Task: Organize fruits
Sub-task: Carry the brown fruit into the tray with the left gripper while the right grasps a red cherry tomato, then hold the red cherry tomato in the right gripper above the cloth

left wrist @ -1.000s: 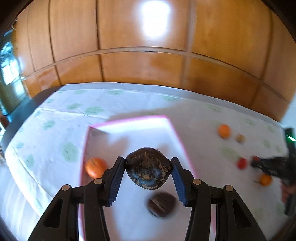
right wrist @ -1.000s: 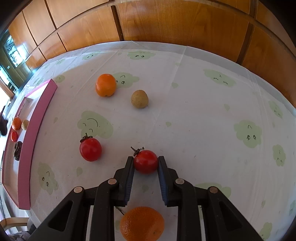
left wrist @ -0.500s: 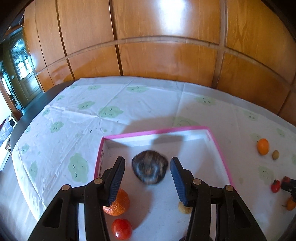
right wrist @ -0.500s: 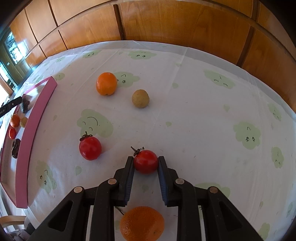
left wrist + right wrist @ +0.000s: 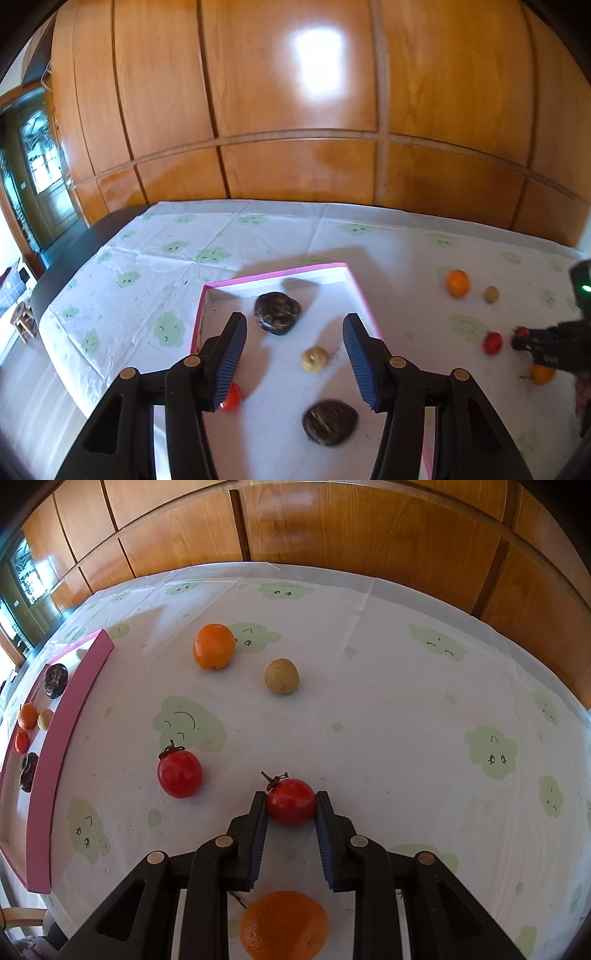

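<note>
A smooth, glossy red tomato (image 5: 291, 802) sits on the counter (image 5: 388, 709), clamped between the ribbed blue pads of the right gripper (image 5: 291, 814); its dry, curled stem points up and to the left. Just behind the fingers lies a pebbled orange (image 5: 283, 928). Ahead rest a second red tomato (image 5: 180, 773), a round tan fruit (image 5: 281, 676) and another orange (image 5: 214, 647), all apart from each other on a thin white cloth printed with pale green clouds.

The shallow pink-rimmed tray (image 5: 295, 271) stands to the left. The left wrist view looks into it: a dark, wrinkled, roundish fruit (image 5: 277, 312) near the far wall, a small tan fruit (image 5: 314, 359) mid-tray, a second dark fruit (image 5: 330, 422) nearer, blurred, and a red one (image 5: 232, 398) half hidden by a finger. The left gripper (image 5: 293, 334) hangs over the tray, fingers spread wide, holding nothing. Only the right wrist view shows the tray's orange (image 5: 27, 716).
</note>
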Tool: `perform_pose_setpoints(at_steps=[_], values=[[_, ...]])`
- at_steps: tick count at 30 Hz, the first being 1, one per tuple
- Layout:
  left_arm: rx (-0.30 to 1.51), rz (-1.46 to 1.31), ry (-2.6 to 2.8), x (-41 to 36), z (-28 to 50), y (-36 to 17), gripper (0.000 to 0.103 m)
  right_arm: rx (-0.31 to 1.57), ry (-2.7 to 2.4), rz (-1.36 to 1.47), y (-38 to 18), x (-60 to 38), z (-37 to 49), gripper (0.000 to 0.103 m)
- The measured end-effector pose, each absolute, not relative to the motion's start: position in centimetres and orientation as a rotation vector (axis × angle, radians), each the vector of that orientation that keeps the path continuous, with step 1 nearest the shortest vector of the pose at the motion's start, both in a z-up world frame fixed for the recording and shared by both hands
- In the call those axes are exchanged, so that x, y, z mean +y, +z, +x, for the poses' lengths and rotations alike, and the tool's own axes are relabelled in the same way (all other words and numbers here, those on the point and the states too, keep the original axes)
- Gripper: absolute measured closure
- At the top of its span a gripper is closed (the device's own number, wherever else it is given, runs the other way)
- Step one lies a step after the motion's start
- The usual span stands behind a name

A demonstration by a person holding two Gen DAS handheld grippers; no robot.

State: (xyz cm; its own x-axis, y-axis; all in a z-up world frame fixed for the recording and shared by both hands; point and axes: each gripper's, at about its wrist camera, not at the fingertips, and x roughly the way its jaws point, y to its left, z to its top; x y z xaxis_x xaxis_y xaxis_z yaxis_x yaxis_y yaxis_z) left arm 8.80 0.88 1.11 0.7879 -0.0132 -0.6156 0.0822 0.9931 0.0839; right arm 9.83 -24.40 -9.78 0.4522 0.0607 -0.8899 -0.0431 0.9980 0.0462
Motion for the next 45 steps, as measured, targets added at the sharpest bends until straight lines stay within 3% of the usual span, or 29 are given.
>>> perform_pose_setpoints(at_steps=[16,45], values=[[0.611,0.180,-0.099,-1.0,3.7,2.1,0.044,1.086,0.056,-0.004,-9.8,-24.0,9.6,0.078],[0.617,0.182,-0.103,-1.0,2.4,1.8,0.043,1.078,0.051,-0.013,-9.7,-23.9,9.5,0.078]])
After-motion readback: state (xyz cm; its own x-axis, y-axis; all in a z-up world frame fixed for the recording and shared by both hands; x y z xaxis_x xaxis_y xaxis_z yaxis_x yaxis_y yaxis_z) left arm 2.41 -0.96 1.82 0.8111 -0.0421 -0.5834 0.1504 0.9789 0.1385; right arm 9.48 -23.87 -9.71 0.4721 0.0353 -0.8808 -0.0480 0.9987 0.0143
